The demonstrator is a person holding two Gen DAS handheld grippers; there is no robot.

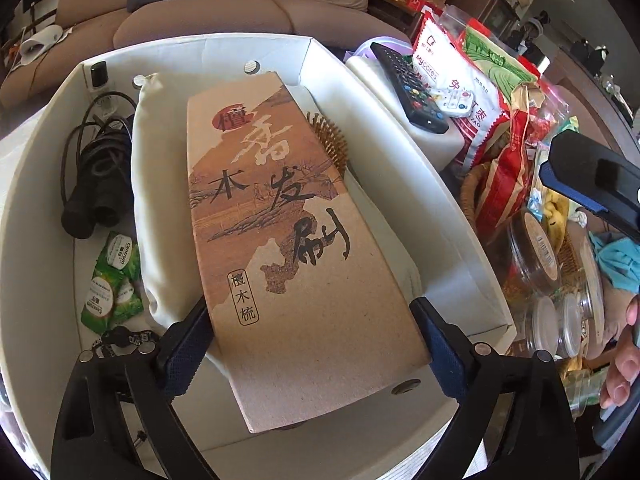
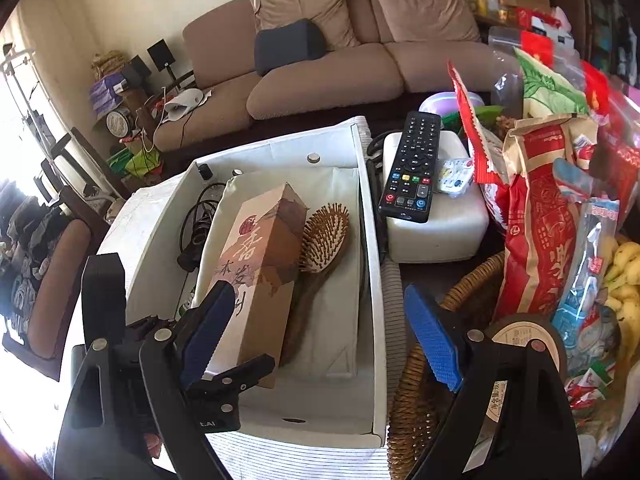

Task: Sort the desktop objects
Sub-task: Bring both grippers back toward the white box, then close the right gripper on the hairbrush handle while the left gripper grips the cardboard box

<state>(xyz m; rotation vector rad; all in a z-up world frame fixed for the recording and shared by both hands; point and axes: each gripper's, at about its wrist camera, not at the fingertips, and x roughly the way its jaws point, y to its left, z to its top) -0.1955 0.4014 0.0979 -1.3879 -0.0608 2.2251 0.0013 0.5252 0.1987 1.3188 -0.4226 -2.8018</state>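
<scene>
A long brown cardboard comb box (image 1: 280, 240) printed with large calligraphy lies slanted on a cream cloth pouch (image 1: 160, 200) inside the white storage box (image 1: 200, 44). My left gripper (image 1: 312, 312) straddles the comb box's near end, its blue pads against both long edges. In the right wrist view, the same comb box (image 2: 260, 272) lies beside a wooden hairbrush (image 2: 324, 236). My right gripper (image 2: 318, 292) hangs open above the near right part of the storage box (image 2: 372, 280), with nothing between its fingers.
Black cables (image 1: 96, 168) and green sachets (image 1: 112, 284) fill the storage box's left side. To the right are a black remote (image 2: 414, 168) on a white case, a wicker basket (image 2: 416, 400), snack bags (image 2: 540, 220), bananas (image 2: 624, 276) and glass jars (image 1: 560, 312). A hand (image 1: 624, 360) shows at the right edge.
</scene>
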